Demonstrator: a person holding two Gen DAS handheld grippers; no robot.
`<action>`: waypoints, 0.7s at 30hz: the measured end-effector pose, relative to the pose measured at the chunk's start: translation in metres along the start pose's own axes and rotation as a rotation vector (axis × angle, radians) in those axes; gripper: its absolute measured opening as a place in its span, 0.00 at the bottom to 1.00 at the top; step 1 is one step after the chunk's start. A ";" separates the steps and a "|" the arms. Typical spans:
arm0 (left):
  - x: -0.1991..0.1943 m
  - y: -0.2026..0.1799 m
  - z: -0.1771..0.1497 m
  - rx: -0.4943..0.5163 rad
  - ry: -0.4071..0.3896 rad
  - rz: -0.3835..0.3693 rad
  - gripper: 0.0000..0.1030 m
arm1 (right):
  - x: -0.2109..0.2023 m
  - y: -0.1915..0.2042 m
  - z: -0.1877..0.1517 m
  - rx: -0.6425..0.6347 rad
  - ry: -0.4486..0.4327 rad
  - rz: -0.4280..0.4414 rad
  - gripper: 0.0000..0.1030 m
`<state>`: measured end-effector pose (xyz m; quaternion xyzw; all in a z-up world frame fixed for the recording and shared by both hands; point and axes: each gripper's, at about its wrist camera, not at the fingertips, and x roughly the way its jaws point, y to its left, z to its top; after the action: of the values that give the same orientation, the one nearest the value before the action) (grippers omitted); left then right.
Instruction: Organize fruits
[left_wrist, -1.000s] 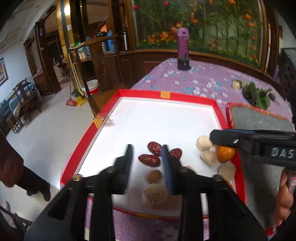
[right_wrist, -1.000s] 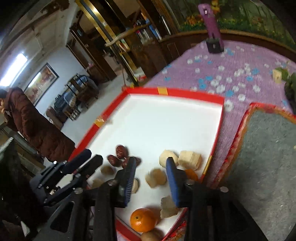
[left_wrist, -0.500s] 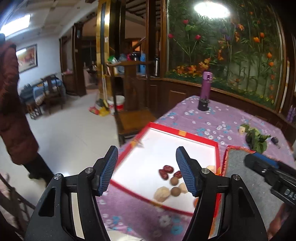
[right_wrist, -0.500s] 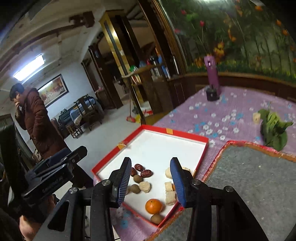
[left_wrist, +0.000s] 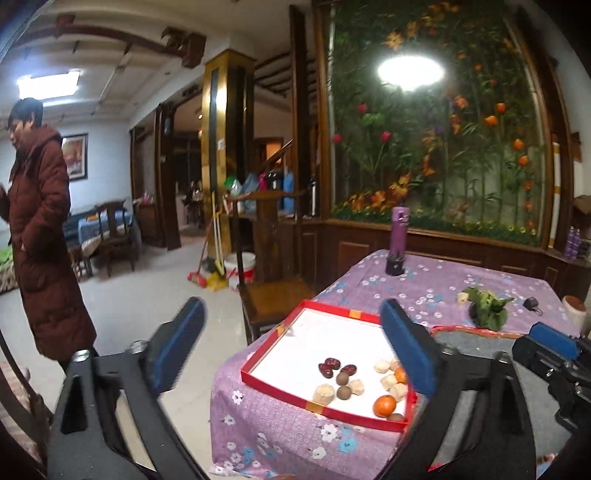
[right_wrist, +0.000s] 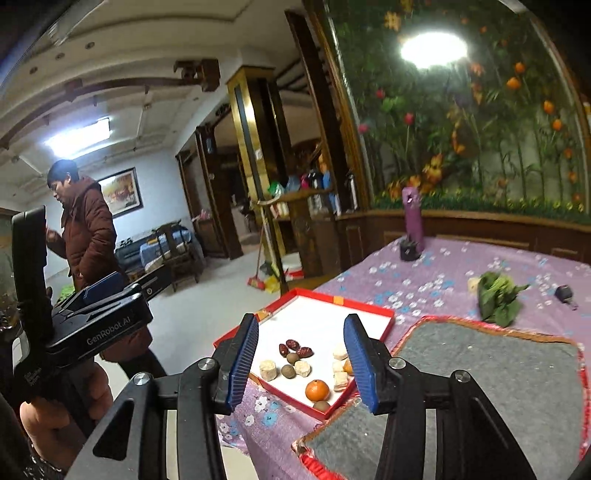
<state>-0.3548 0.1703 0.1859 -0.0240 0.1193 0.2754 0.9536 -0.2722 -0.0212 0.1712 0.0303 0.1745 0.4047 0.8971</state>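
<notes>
A red-rimmed white tray sits at the near corner of a purple flowered table. In it lie red dates, brown round fruits, pale cut chunks and an orange. My left gripper is open and empty, held high and back from the tray. My right gripper is open and empty, also above and short of the tray.
A grey mat with red edging lies right of the tray. A purple bottle and leafy greens stand farther back. A person in a brown coat stands left.
Both grippers have pulled up and back from the tray, which now looks small and far. The left jaws opened wide. The fruits stay in the tray.
</notes>
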 end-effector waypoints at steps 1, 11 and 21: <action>-0.006 -0.001 0.000 0.009 -0.012 -0.002 1.00 | -0.008 0.001 0.000 0.004 -0.011 -0.005 0.46; -0.048 0.007 -0.002 -0.017 -0.038 -0.078 1.00 | -0.072 0.020 -0.009 0.035 -0.121 -0.038 0.54; -0.050 -0.009 -0.012 0.081 0.006 0.049 1.00 | -0.095 0.016 -0.009 0.059 -0.241 -0.098 0.81</action>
<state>-0.3938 0.1350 0.1863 0.0165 0.1335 0.2934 0.9465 -0.3444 -0.0811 0.1930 0.0963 0.0786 0.3484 0.9290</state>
